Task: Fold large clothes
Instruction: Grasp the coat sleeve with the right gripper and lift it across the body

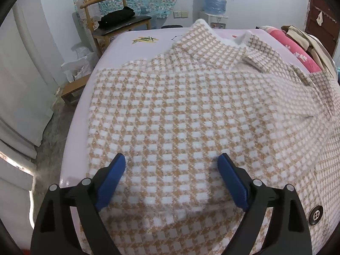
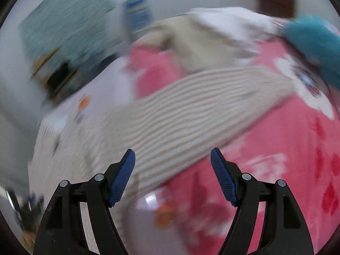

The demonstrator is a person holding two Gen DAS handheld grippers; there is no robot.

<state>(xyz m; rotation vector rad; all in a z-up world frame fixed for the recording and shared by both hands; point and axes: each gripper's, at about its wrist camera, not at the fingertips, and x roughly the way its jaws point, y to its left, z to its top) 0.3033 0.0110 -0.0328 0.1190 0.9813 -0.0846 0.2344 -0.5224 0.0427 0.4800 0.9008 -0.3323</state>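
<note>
Checked coat (image 1: pixel 191 110), tan and white, is lying spread across the pale pink bed (image 1: pixel 136 48), its collar end lifting into folds toward the far edge and a dark snap button (image 1: pixel 316 214) showing at the near right. Left gripper (image 1: pixel 171 163) is hanging right over the near part of the cloth, blue pads (image 1: pixel 110 182) standing wide apart with nothing pinched between them; whether the tips are brushing the fabric is hard to say. Right gripper (image 2: pixel 172 159) is sitting in a badly smeared view, jaws well open and gripping nothing, above a striped beige piece of cloth (image 2: pixel 180 110) that is lying against a pink flowered quilt (image 2: pixel 276 159). Beyond the bed, a wooden chair (image 1: pixel 110 19) is carrying a black bundle (image 1: pixel 119 14), and a water dispenser (image 1: pixel 214 2) is standing by the wall.
</note>
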